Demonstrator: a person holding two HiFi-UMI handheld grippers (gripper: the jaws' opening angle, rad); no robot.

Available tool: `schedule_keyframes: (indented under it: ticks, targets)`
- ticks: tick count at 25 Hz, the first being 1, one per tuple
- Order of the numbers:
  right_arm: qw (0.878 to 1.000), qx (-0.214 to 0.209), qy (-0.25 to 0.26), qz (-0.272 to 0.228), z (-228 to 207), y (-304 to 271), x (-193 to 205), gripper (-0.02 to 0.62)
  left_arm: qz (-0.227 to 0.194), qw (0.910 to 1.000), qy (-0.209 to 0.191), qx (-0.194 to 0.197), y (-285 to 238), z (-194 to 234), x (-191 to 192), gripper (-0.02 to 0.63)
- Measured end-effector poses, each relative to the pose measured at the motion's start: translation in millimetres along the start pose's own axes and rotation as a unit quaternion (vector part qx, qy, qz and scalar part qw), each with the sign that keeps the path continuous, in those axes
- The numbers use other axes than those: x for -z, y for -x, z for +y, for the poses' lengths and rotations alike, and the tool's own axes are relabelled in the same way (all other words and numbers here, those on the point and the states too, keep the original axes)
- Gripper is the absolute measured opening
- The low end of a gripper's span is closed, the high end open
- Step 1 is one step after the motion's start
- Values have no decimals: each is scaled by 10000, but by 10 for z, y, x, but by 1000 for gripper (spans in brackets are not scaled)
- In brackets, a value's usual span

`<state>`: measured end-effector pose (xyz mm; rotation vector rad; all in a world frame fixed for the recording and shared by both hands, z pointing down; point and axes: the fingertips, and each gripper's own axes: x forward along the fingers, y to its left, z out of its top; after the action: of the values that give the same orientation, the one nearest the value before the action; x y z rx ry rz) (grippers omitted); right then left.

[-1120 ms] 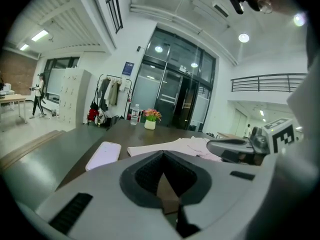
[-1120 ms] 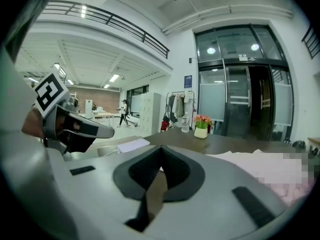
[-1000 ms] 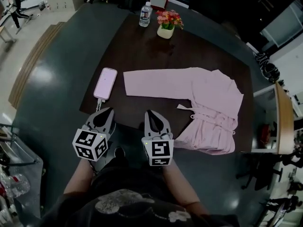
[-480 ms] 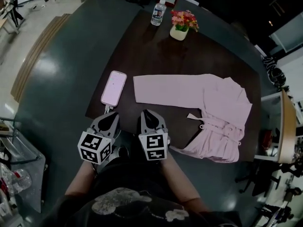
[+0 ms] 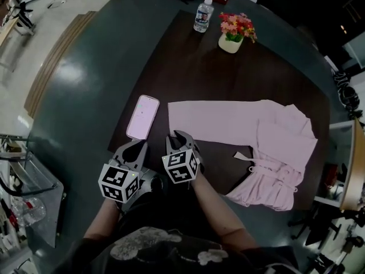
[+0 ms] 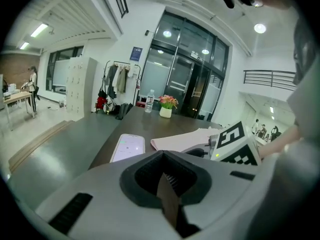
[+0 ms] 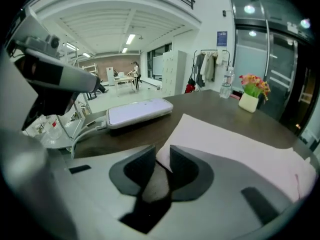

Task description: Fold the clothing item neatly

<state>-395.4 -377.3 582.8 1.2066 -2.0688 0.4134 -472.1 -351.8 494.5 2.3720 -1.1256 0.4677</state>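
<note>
Head view shows pink garment [image 5: 245, 131] flat on the table [image 5: 188, 67], sleeve stretched toward 9 o'clock; soft and limp, it probably wants pinching at the cuff [image 5: 174, 119]; right gripper [image 5: 178, 136] has just been opening its jaws, cuff corner at their gap, unpinched; left gripper [image 5: 137, 145] closed, empty.

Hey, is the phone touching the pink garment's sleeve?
Apart: the head view shows bare table between the phone and the sleeve end of the pink garment.
</note>
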Motion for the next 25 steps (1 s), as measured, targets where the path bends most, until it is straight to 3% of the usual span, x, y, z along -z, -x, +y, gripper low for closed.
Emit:
schedule_keyframes:
  ticks: [6,11,16,20,25]
  targets:
    - [9999,21,49,114,-32,-113,28,61,-36,9997,177,-153,-22,137,-6,9]
    - [9993,-9,-299,216,-70,-85,21,45,-151,9994,294,-123,100,151,-5,9]
    - [9954,548,-780,-118,-280,174,-134,18,-345,9992,200,-4,289,167,-41,9]
    - [9870,1063,-1096,-509,-438,560,-245,17,-431,9986,-142,262,419,118,-70,9]
    - [9802,1442,-1145,-730,-547,980,-218,17,-464,9957,-387,696,470,-75,-79,9]
